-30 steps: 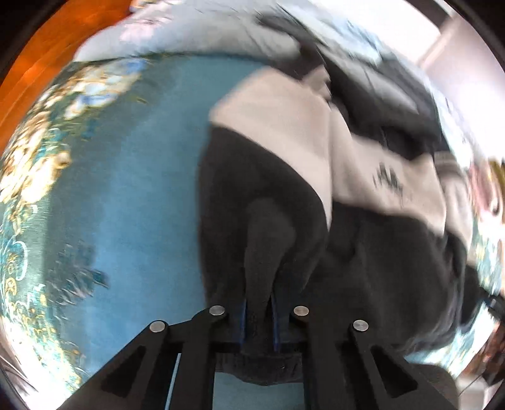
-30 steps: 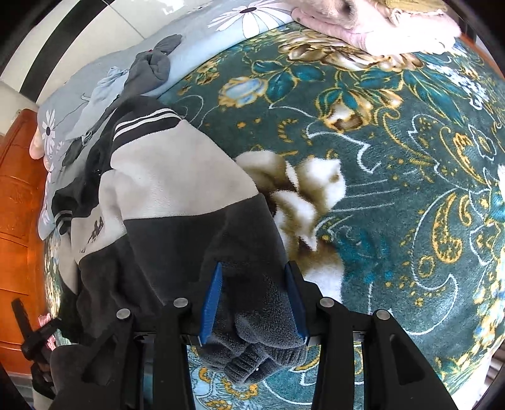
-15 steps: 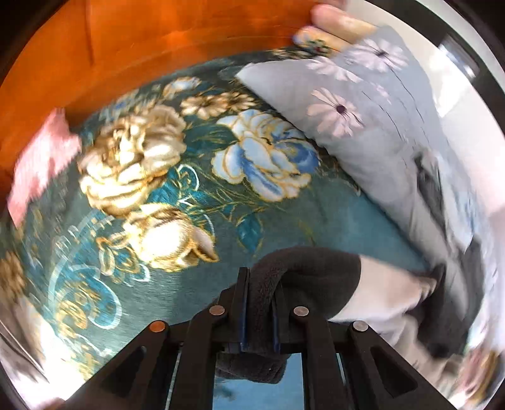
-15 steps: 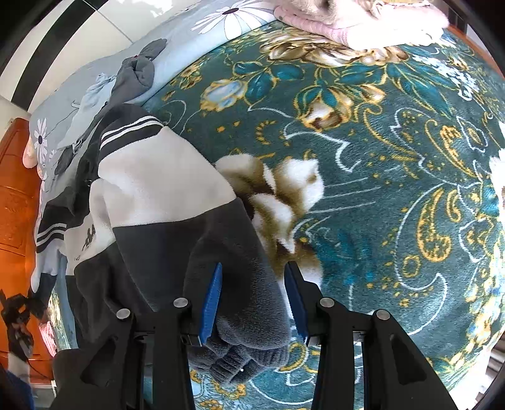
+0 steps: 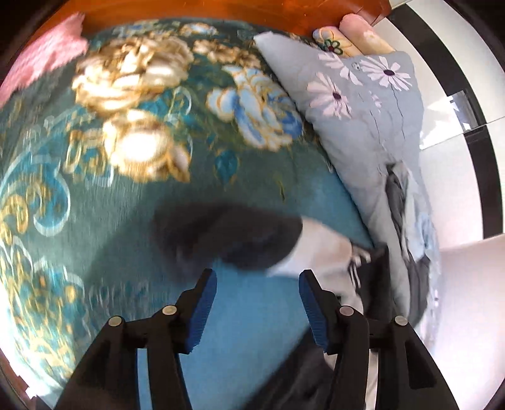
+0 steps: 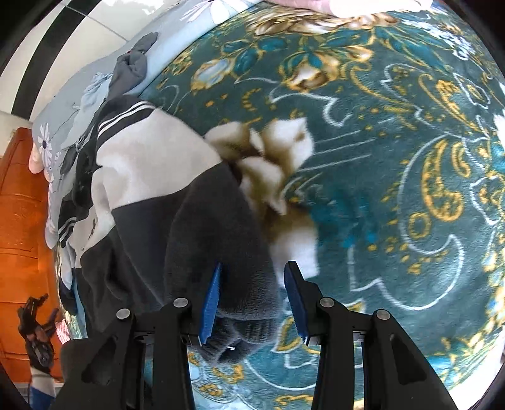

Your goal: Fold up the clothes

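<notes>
Left wrist view — left gripper just opened, empty, over teal floral blanket — wooden headboard behind.

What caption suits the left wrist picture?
Left claw, just opened, hovers above the dark sleeve on the floral blanket.

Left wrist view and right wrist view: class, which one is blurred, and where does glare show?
Left wrist view: motion blur smears the dark sleeve and the flowered blanket, while the tongs look sharp; bright glare at the right edge. Right wrist view: mostly sharp, sweater clear, glare on the floor tiles.
</notes>
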The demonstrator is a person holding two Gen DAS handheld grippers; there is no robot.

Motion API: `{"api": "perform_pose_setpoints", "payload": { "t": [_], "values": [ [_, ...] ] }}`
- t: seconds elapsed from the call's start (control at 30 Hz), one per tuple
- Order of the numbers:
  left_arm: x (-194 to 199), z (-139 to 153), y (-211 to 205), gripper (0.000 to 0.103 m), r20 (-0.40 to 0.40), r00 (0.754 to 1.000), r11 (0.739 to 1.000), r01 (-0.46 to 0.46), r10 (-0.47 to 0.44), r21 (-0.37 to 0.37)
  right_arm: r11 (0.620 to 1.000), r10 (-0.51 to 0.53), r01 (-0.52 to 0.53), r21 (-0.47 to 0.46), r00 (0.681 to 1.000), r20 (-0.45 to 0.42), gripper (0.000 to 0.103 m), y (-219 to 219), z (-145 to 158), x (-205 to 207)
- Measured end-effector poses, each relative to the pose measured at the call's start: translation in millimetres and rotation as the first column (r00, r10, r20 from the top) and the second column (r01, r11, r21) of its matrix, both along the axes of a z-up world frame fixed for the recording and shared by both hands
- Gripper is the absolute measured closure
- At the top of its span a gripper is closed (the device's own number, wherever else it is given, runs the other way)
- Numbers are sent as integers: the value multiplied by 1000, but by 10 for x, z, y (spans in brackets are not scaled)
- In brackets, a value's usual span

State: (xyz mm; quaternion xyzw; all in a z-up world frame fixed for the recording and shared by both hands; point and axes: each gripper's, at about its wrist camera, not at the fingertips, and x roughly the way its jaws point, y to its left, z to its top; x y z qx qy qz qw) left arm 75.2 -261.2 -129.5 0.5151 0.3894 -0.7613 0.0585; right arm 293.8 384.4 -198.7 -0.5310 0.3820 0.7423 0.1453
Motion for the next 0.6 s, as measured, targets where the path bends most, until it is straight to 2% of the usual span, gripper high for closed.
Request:
{"api": "perform_pose_setpoints", "payload": {
  "t": [0.1,0.17,0.27,0.33,0.43,0.53,0.6],
  "values": [
    [185,-60,95,44,13,1000,1000,24,-25,16,999,41,-41,7,999,-18,64,-93,55,-82],
    [260,-94,167,44,25,998,999,49,-50,16,997,69,-69,38,998,1,93,-132,87,-140],
    [320,-111,284,44,38,995,995,96,-96,3,990,96,-100,101,994,43,97,-91,161,-233],
    [343,-118,353,44,42,991,992,127,-127,-6,975,112,-123,185,992,65,97,33,286,-303],
    [369,-129,421,44,46,985,986,167,-166,-27,930,87,-111,350,993,82,97,386,587,-438],
    [378,-154,474,44,57,978,979,201,-199,-42,834,32,-84,545,994,105,97,793,931,-616],
    [391,-178,504,44,64,974,974,221,-218,-45,780,-12,-55,624,995,102,97,1035,1124,-744]
  ]
}}
